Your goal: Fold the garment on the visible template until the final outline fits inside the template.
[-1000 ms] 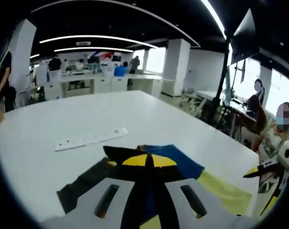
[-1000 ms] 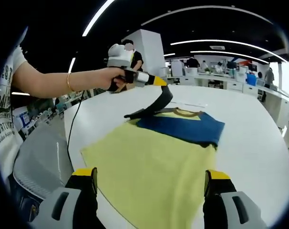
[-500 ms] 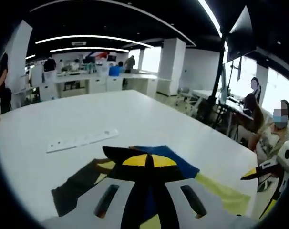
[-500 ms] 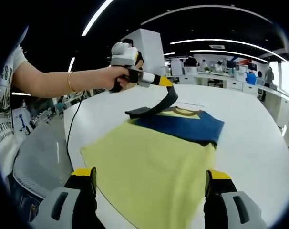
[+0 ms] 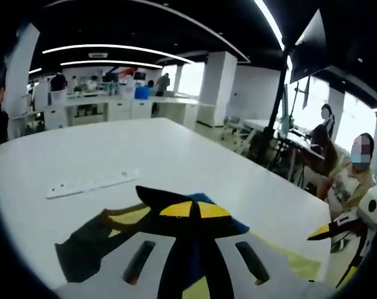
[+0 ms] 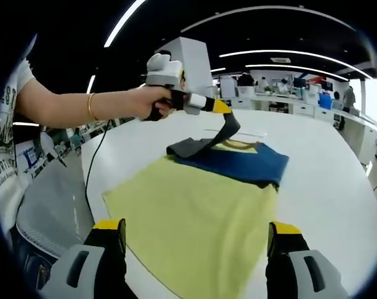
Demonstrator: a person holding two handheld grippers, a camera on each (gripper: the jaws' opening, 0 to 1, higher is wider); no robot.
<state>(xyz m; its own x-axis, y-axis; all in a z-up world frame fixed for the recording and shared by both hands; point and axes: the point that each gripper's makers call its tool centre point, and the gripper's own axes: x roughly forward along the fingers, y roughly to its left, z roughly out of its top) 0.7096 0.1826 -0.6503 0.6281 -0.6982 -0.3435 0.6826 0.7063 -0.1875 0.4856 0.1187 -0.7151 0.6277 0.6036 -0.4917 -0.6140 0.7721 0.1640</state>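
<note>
The left gripper point(image 6: 229, 128), jaws pinching the dark sleeve point(image 6: 188, 147), had lifted it higher off the shirt point(image 6: 201, 205) on the table point(image 6: 325, 180). A fold looked underway. The right gripper point(image 6: 198, 240) hung spread near the hem.

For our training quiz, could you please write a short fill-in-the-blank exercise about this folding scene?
1. The left gripper is shut on a ____ sleeve of the garment.
2. The garment's body is yellow and its upper part is ____.
3. The right gripper has its fingers ____.
4. The garment lies on a ____ table.

Missing words: dark grey; blue; open; white
</note>
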